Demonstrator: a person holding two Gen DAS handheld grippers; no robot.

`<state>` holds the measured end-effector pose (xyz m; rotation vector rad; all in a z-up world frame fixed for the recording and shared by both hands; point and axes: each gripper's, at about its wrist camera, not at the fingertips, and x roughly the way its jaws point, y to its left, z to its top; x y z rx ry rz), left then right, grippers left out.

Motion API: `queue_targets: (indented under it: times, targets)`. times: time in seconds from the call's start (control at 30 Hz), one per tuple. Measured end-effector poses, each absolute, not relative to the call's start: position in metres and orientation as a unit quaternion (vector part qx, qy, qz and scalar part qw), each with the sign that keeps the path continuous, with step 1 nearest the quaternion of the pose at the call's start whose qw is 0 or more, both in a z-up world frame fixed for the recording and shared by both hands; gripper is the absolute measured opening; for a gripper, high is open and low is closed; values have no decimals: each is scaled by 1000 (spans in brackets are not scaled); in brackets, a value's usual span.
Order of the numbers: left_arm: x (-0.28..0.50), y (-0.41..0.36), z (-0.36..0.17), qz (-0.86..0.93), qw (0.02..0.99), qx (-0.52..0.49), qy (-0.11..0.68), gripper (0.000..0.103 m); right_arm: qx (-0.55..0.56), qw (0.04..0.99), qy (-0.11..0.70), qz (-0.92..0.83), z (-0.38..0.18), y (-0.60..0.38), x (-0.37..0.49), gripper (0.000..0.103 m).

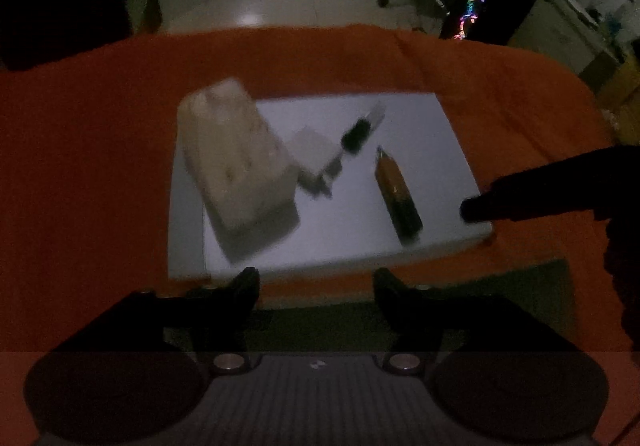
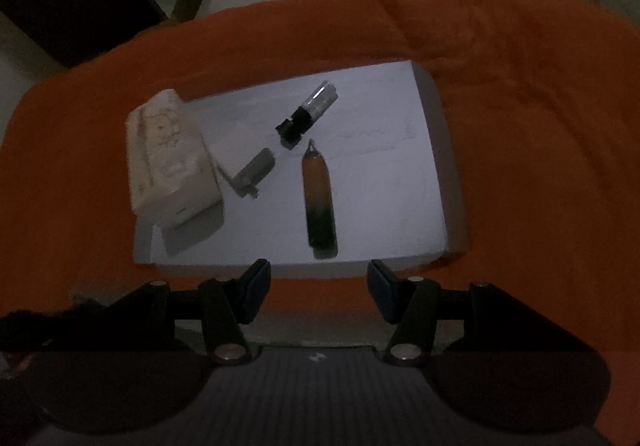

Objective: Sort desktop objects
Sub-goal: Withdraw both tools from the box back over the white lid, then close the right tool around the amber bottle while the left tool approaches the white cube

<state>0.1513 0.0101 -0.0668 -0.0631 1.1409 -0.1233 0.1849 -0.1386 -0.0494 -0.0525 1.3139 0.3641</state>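
Left wrist view shows my left gripper (image 1: 316, 286) low in the picture, with its two black fingers (image 1: 244, 286) apart and nothing between them. It is let go and holds nothing. Past my fingers lies a white board (image 1: 360, 238) on an orange cloth (image 1: 80, 166). A pale tissue pack (image 1: 232, 158) lies on the board, ahead of my left finger. A small grey charger (image 1: 312, 158) sits just beside the pack, on its right. A black and clear tube (image 1: 360, 130) lies farther out, past the charger. A brown and black pen case (image 1: 396, 194) lies ahead of my right finger. This view is dim and blurry. A dark arm shape (image 1: 540, 190) reaches in from the right, and its tip is over the board's right edge. I cannot tell what it is.

Right wrist view is sharper. My right gripper (image 2: 318, 286) is also let go, with its fingers (image 2: 256, 286) apart and nothing in them. The same board (image 2: 400, 206) lies just past my fingertips. The pen case (image 2: 318, 198) lies right ahead, between my two fingers and a bit farther out, and points away from me. The tube (image 2: 312, 112) lies past its far tip, tilted to the right. The charger (image 2: 256, 170) lies ahead of my left finger. The tissue pack (image 2: 168, 158) is farther left and hangs over the board's left edge. The orange cloth (image 2: 540, 126) lies all around the board.
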Motion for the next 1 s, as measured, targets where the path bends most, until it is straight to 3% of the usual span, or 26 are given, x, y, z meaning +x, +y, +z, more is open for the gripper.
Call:
queue_targets:
  times: [0.07,0.13,0.63,0.73,0.77,0.83,1.0]
  targets:
    - [164,9,-70,-65,842,-23,534,73,-32,771,614,169,-61,-134,198,58]
    - [176,11,-74,-67,845,-28,530,78,-33,768,617,170,-72,-131,209,58]
    - [229,11,-115,-89,837,-29,539,78,-60,741,646,173,-153,-90,266,55]
    - [236,9,-119,-89,836,-26,541,78,-74,738,647,179,-164,-84,269,47]
    - [239,9,-121,-87,835,-26,543,78,-78,737,648,178,-167,-83,270,36]
    - [245,9,-125,-80,832,-33,548,78,-83,735,647,183,-172,-82,270,28]
    - [262,15,-139,-46,814,-89,572,76,-91,739,641,187,-173,-92,269,28]
